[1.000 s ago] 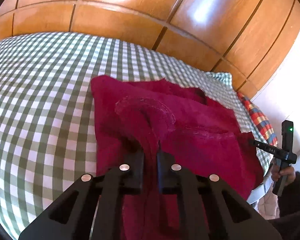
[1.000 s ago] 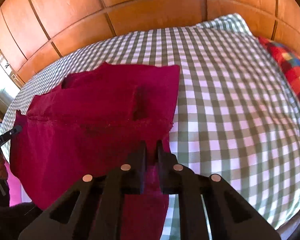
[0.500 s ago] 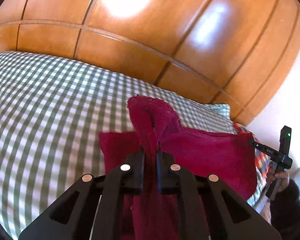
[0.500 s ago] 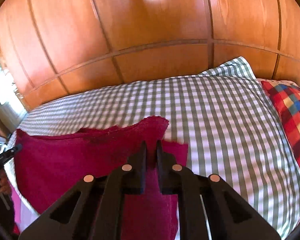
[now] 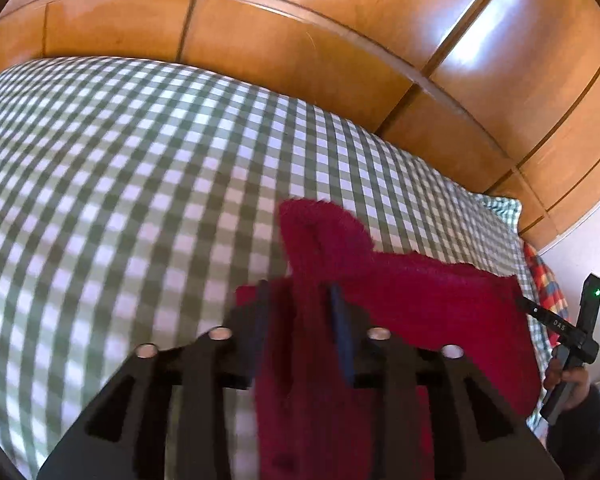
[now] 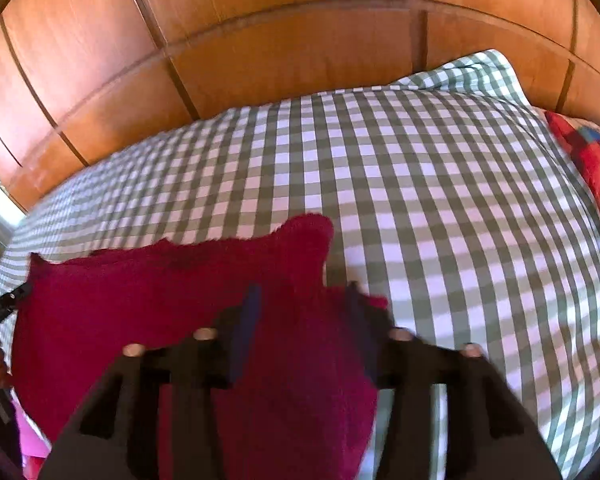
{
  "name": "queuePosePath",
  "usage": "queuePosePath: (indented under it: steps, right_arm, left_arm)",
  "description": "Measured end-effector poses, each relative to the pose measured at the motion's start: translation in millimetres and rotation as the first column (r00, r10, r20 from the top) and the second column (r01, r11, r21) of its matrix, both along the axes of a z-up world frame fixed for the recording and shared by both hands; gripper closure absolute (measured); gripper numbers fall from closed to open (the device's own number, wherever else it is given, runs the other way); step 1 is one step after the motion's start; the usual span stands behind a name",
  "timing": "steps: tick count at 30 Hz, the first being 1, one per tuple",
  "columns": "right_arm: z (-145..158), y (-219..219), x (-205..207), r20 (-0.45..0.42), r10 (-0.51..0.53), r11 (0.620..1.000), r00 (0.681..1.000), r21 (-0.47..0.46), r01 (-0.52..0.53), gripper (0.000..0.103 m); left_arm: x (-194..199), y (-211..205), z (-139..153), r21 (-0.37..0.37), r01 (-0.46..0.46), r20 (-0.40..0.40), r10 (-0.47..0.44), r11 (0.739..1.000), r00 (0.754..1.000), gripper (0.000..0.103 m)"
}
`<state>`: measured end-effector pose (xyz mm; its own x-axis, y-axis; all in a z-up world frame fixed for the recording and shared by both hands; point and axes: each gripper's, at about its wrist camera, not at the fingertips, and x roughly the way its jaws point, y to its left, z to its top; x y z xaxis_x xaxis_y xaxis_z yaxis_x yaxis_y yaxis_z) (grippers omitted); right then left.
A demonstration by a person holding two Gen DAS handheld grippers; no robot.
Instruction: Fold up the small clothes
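Observation:
A dark red fleecy garment (image 5: pixel 420 300) lies on the green and white checked bed cover (image 5: pixel 140 160), its near part doubled over toward the far side. In the left wrist view my left gripper (image 5: pixel 300 308) has its jaws opening, with a raised corner of the garment loose between them. In the right wrist view the garment (image 6: pixel 140 300) spreads to the left. My right gripper (image 6: pixel 304 312) is opening too, and the other raised corner stands between its parted fingers. Both views are motion-blurred near the fingers.
Wooden wall panels (image 5: pixel 300 40) rise behind the bed cover (image 6: pixel 460 200). A red plaid pillow (image 6: pixel 592 160) lies at the right end of the bed. A hand (image 5: pixel 572 384) with the other gripper's handle shows at the right edge of the left view. Something pink (image 6: pixel 28 440) lies at lower left.
Both grippers carried the garment's near edge forward over the rest of it. Their jaws, shut on the corners before, now stand apart.

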<state>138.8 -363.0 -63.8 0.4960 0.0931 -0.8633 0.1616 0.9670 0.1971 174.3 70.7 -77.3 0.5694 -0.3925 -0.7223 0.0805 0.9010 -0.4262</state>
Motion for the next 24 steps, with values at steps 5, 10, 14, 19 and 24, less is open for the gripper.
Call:
queuePosePath:
  steps: [5,10,14,19,24]
  right_arm:
    - [11.6,-2.5,-63.7,0.001,0.029,0.995,1.0,0.098,-0.029,0.047]
    - [12.4,3.8,-129.9,-0.037,0.072,0.981,0.997,0.183,-0.065,0.042]
    - [8.8,10.7,-164.6,-0.061,0.089,0.973,0.994,0.219,-0.074,0.039]
    - [-9.5,14.4,-168.2,-0.096,0.058,0.977,0.994,0.21,-0.037,0.054]
    - [2.0,20.7,-165.5,-0.081,0.061,0.987,0.995,0.155,-0.048,0.084]
  left_arm:
    - [-64.1,26.1,7.9,-0.031,0.056,0.043,-0.054,0.998,0.998,0.07]
    - [-137.2,31.3,2.0,-0.064,0.136,0.06,-0.132,0.989,0.989,0.052]
    - [-168.4,13.1,-8.3,-0.028,0.202,0.062,-0.2,0.979,0.978,0.045]
    - [-162.3,-4.9,-23.1,0.033,0.216,0.062,-0.218,0.976,0.974,0.062]
    - [-158.5,-9.5,-14.6,0.061,0.275,0.077,-0.279,0.96,0.957,0.096]
